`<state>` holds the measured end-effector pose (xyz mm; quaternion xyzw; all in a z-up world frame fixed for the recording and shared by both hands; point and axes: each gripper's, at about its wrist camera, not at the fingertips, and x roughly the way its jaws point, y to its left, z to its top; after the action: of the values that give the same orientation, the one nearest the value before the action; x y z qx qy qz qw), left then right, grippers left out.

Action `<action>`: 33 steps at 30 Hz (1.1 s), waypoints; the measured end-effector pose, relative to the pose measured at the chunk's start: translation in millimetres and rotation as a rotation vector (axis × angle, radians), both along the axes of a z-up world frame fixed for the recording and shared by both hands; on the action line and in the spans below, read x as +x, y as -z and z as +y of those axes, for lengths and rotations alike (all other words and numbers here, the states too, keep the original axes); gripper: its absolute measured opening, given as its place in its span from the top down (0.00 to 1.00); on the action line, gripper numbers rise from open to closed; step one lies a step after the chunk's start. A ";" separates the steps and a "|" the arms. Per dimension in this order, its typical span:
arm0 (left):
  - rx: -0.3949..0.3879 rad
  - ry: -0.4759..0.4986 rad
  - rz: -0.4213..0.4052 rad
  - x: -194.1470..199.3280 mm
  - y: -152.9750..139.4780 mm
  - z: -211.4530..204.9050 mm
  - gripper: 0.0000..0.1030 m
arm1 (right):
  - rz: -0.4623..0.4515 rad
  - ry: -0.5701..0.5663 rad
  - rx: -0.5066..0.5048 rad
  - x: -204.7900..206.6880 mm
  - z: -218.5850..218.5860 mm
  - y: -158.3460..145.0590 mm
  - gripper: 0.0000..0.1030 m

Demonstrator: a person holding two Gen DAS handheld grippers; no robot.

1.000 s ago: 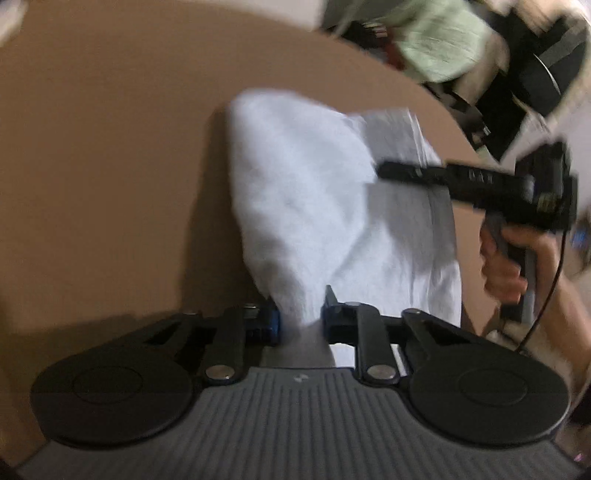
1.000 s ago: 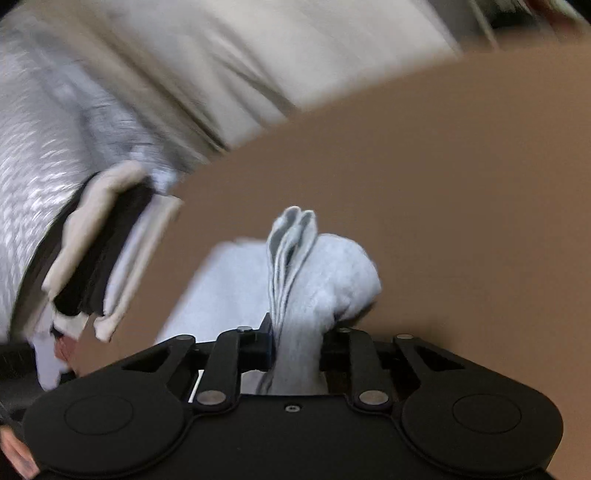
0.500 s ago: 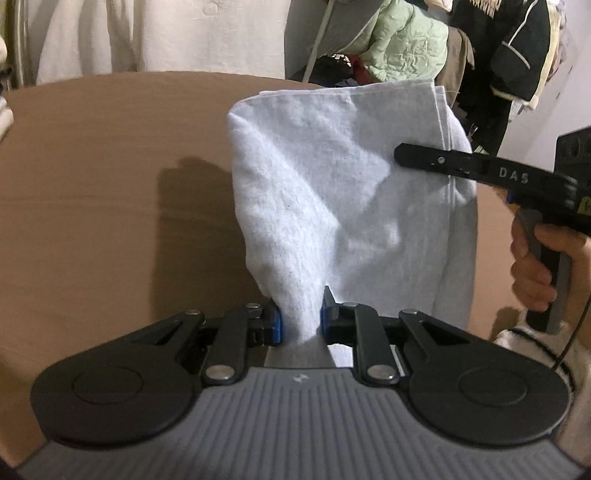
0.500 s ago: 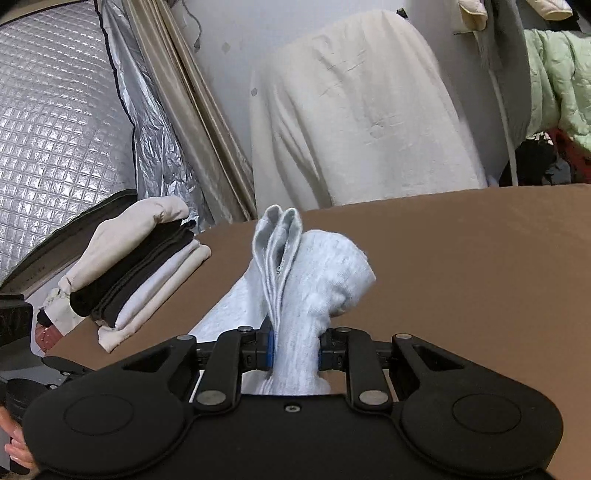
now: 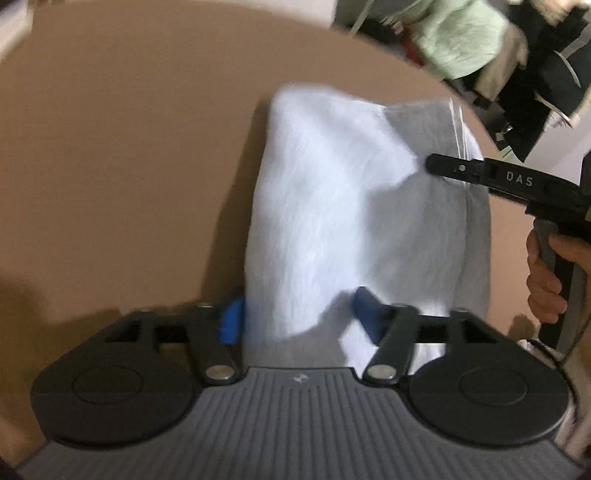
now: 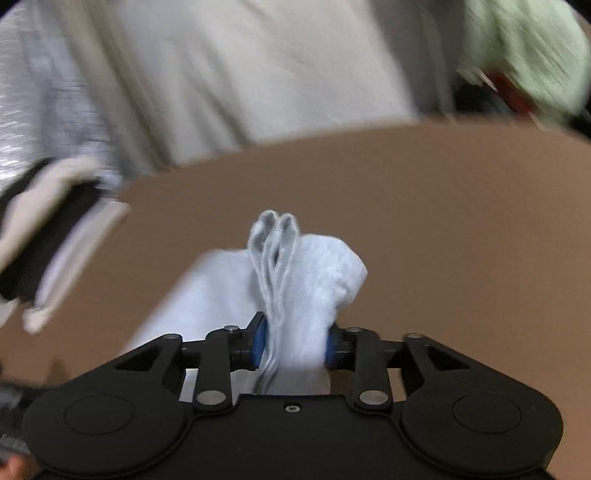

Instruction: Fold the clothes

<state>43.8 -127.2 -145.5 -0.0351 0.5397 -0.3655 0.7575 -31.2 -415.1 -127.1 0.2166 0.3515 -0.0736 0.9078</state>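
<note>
A light grey garment (image 5: 354,206) lies partly folded on the brown table (image 5: 129,166). My left gripper (image 5: 295,317) has its jaws spread wide, with the cloth's near end loose between the blue pads. My right gripper (image 6: 295,343) is shut on a bunched edge of the same garment (image 6: 306,280). In the left wrist view the right gripper (image 5: 436,166) shows as a black bar at the garment's right edge, with a hand on its handle.
A stack of folded clothes (image 6: 48,229) sits at the table's left edge. A white garment (image 6: 258,66) hangs behind the table, and a green jacket (image 5: 465,33) and dark clothes hang at the far right. Both views are blurred.
My left gripper's jaws have opened and let go of the cloth. Both grippers have dropped toward the table, and the garment has come down from hanging to resting on it.
</note>
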 end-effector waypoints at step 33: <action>0.035 -0.294 -0.474 -26.8 -172.0 225.5 0.87 | -0.397 -0.531 -0.201 45.7 249.9 -180.0 0.78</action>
<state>17.0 98.3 26.5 -0.0132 0.3427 -0.2404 0.9081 14.5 -165.3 52.8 0.0373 0.2031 0.1744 0.9628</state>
